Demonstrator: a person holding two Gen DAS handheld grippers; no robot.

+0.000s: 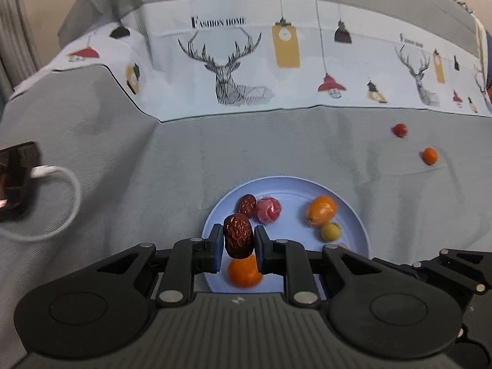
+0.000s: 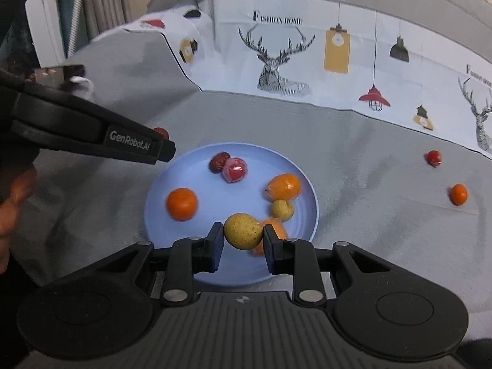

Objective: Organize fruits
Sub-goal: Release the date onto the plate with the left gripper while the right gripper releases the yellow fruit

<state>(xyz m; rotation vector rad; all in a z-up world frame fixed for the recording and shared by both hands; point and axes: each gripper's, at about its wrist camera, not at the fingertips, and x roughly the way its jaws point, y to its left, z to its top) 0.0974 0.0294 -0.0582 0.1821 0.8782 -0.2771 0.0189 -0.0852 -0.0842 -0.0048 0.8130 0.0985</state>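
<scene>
My left gripper (image 1: 238,240) is shut on a wrinkled dark red date (image 1: 238,235) and hangs over the near left part of a light blue plate (image 1: 353,215). My right gripper (image 2: 243,238) is shut on a round yellow-green fruit (image 2: 243,230) above the plate's (image 2: 160,190) near rim. On the plate lie a second date (image 2: 217,162), a pink-red wrapped fruit (image 2: 235,169), an orange (image 2: 181,203), a kumquat (image 2: 283,187) and a small yellow-green fruit (image 2: 282,209). A red fruit (image 2: 434,157) and a small orange fruit (image 2: 458,194) rest on the grey cloth at the right.
The left gripper's black body (image 2: 92,135) reaches in from the left in the right wrist view, with a hand (image 2: 12,203) below it. A dark device (image 1: 17,178) with a white cable (image 1: 61,196) lies far left. A printed deer cloth (image 1: 240,70) covers the back.
</scene>
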